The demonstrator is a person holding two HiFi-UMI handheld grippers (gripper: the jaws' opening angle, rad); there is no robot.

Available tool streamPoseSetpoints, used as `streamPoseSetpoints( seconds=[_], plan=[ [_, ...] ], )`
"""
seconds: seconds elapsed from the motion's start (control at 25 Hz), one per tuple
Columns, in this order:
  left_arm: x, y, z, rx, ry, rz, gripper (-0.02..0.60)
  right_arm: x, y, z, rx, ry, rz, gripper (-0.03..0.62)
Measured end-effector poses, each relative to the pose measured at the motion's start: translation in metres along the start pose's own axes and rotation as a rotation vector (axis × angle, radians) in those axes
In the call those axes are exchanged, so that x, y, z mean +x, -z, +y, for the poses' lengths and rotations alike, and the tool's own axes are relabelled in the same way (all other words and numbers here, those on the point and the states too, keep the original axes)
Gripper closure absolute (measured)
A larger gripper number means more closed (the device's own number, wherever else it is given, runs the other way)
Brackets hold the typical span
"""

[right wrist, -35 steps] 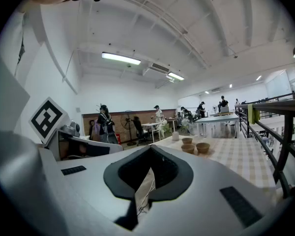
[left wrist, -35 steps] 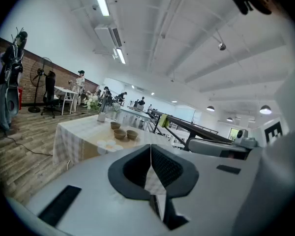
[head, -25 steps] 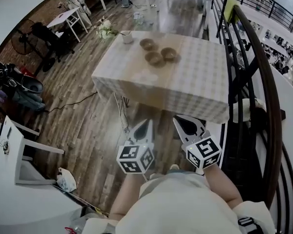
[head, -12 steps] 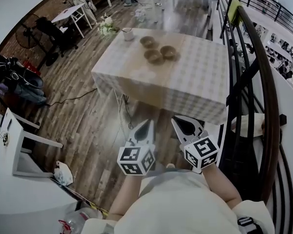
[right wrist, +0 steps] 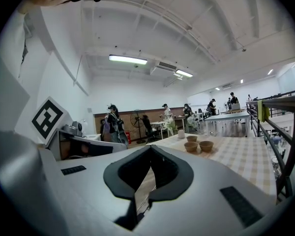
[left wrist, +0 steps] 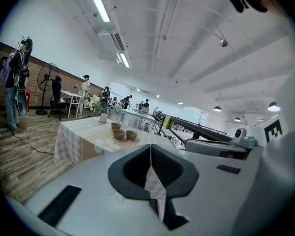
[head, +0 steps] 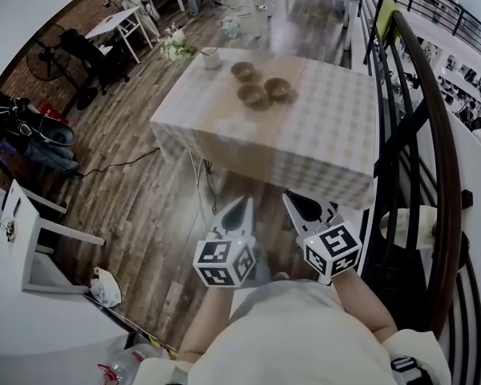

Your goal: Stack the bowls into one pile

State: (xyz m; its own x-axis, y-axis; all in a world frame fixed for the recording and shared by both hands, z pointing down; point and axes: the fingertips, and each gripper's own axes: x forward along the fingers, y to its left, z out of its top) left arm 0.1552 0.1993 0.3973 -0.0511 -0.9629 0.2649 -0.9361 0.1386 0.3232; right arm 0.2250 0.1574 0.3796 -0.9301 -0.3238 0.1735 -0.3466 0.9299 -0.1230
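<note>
Three brown bowls stand apart from one another on the far half of a checked tablecloth (head: 305,143): one at the back (head: 242,71), one in front of it (head: 252,95) and one to its right (head: 277,89). The left gripper view shows them small and far off (left wrist: 120,133), as does the right gripper view (right wrist: 198,145). My left gripper (head: 240,208) and right gripper (head: 298,202) hang side by side over the wooden floor, well short of the table's near edge. Both are shut with nothing between the jaws (left wrist: 151,149) (right wrist: 151,150).
A white cup (head: 212,58) and a bunch of flowers (head: 175,45) are at the table's far left corner. A dark curved railing (head: 433,143) runs along the right. A white table (head: 40,335) and chair (head: 40,239) stand at left, and a cable (head: 120,165) lies on the floor.
The head view has shifted slightly. Both grippers hang in the same place, still shut, and the bowls have not moved.
</note>
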Motion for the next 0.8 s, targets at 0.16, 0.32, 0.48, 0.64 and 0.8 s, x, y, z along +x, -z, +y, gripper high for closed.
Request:
streamPoseSetpoints(
  seconds=[0.16, 0.32, 0.48, 0.64, 0.8],
  plan=[
    [0.013, -0.01, 0.009, 0.006, 0.011, 0.007, 0.575, 0.017, -0.006, -0.008, -0.002, 0.006, -0.006, 0.594],
    [0.028, -0.024, 0.026, 0.009, 0.018, 0.002, 0.575, 0.042, -0.015, -0.013, -0.01, 0.011, -0.015, 0.594],
    [0.047, -0.035, 0.046, 0.018, 0.026, 0.002, 0.575, 0.069, -0.017, -0.02, -0.016, 0.015, -0.013, 0.594],
    [0.072, -0.044, 0.067, 0.014, 0.034, 0.009, 0.575, 0.098, -0.02, -0.033, -0.017, 0.025, -0.004, 0.594],
    [0.093, -0.058, 0.088, 0.009, 0.044, 0.015, 0.575, 0.126, -0.027, -0.044, -0.021, 0.039, 0.001, 0.594]
  ],
)
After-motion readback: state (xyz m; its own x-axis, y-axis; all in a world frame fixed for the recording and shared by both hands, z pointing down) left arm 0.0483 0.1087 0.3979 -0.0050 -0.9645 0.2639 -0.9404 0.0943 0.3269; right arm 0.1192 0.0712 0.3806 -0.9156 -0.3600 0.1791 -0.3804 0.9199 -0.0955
